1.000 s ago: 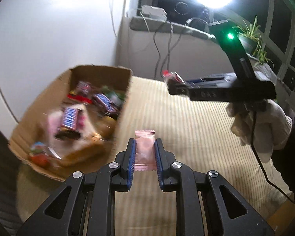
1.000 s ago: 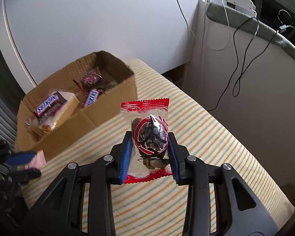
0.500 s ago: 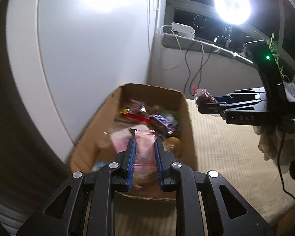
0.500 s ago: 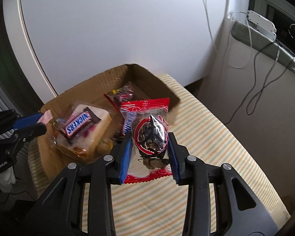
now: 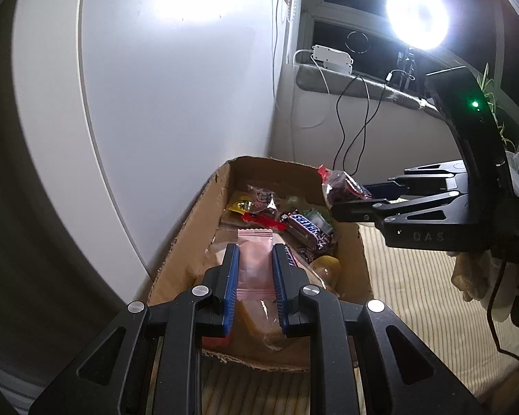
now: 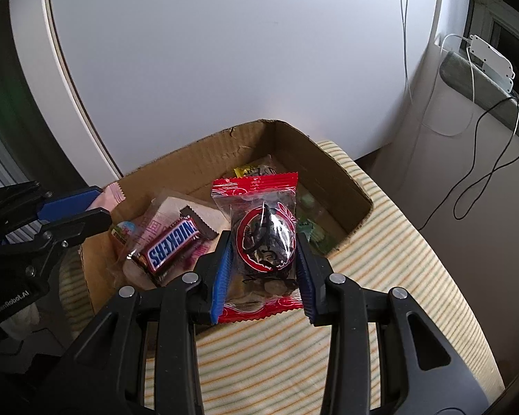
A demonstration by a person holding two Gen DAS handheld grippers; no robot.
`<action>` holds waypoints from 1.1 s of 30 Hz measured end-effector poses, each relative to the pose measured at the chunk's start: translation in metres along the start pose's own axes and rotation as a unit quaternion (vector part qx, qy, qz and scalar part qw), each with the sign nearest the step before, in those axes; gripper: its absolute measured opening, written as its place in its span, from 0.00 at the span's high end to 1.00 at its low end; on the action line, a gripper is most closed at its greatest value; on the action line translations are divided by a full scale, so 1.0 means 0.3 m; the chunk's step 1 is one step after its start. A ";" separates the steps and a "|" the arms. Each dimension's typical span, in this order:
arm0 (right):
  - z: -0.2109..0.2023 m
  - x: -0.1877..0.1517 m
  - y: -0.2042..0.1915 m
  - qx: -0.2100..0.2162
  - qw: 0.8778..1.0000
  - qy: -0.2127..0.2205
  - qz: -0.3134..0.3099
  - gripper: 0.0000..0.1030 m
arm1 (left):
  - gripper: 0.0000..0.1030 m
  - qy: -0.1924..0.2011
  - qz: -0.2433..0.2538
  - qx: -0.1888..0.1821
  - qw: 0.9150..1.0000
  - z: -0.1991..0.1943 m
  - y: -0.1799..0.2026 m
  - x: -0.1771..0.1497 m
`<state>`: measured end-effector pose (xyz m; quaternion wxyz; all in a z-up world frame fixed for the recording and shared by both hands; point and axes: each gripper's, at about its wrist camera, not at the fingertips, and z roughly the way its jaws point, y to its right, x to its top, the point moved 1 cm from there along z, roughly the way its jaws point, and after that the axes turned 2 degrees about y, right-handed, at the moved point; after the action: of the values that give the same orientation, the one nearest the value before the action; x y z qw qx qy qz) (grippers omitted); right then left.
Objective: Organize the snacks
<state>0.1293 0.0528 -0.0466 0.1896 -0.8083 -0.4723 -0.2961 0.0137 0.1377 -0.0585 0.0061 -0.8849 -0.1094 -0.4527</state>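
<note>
An open cardboard box [image 5: 187, 242] [image 6: 332, 173] stands on a striped table and holds several snacks, among them a Snickers bar [image 6: 171, 242] [image 5: 306, 226]. My left gripper [image 5: 255, 252] is shut on a pink packet [image 5: 254, 266] and holds it over the near end of the box; it also shows at the left of the right wrist view [image 6: 97, 204]. My right gripper [image 6: 263, 242] is shut on a red-edged clear snack packet [image 6: 261, 238] over the box's right side; it shows in the left wrist view [image 5: 349, 199] with the packet [image 5: 340, 185].
The striped tablecloth [image 6: 380, 276] [image 5: 415, 294] stretches right of the box. A white wall panel [image 6: 225, 52] stands close behind the box. A window ledge with cables and a white adapter [image 5: 332, 57] lies at the back right, under a bright lamp [image 5: 417, 14].
Both grippers have moved in toward the box with their packets. The left one now hangs over its near end, the right one over its right side.
</note>
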 end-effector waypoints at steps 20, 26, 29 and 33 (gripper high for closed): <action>0.028 0.036 0.000 -0.009 1.000 0.007 0.005 0.42 | 0.75 -0.002 -0.006 0.004 1.000 0.011 -0.005 0.008; 0.030 0.033 0.006 -0.014 1.000 0.009 0.005 0.27 | 0.52 -0.002 -0.005 0.009 1.000 0.011 -0.007 0.007; 0.031 0.033 0.008 -0.018 1.000 0.009 0.005 0.20 | 0.41 -0.003 -0.007 0.010 1.000 0.010 -0.009 0.006; 0.026 0.034 0.012 -0.020 1.000 0.013 0.009 0.13 | 0.34 -0.006 -0.007 0.013 1.000 0.007 -0.008 0.010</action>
<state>0.1388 0.0623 -0.0458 0.1823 -0.8120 -0.4567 -0.3144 0.0166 0.1407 -0.0575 0.0134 -0.8868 -0.1215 -0.4457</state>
